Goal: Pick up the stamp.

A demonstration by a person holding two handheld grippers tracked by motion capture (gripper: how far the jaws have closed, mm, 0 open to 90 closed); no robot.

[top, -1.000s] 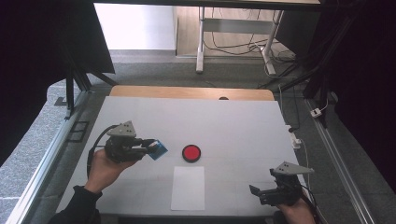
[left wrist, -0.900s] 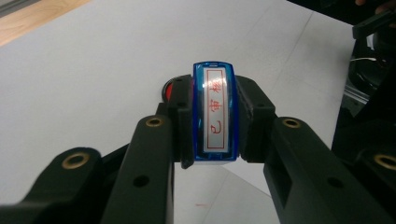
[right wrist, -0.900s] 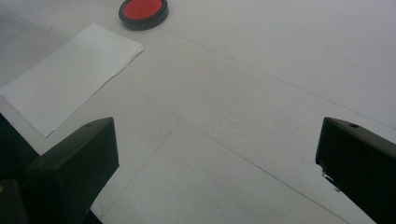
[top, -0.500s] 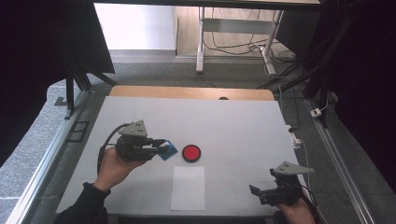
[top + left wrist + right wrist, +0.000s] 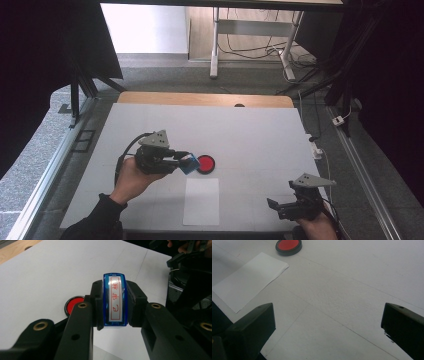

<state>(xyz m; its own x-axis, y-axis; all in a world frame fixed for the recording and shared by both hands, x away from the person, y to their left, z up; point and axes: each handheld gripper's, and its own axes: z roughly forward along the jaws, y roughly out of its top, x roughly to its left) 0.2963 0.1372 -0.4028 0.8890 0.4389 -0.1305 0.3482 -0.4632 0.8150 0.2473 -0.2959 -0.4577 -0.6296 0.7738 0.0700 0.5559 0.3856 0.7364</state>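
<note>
- Presently the left gripper (image 5: pixel 184 161) is clamped on a small blue plastic stamp with a silver label and red characters (image 5: pixel 115 301); its jaws press both flanks and the stamp is carried clear of the desk.
- Seen from the high view, the stamp (image 5: pixel 188 163) sits just beside the round red ink pad in a black rim (image 5: pixel 205 163), at its left edge, not yet over it.
- Step in hand, as I judge it: bringing the stamp to the ink pad for inking.
- Next move likely calls for centring the stamp face above the red disc, then pressing straight down; a tilted stamp would ink unevenly.
- White rectangular sheet of paper (image 5: pixel 201 201) lies flat on the white desk (image 5: pixel 260 135), just nearer the person than the pad; probably where the print goes.
- Right gripper (image 5: pixel 285 206) rests at the near right of the desk, jaws wide apart, nothing between them.
- Hard to make out: the stamp's printing face is turned away; the left gripper's own jaw covers part of the pad (image 5: pixel 73 305); whether the stamp touches the pad's rim I cannot tell.
</note>
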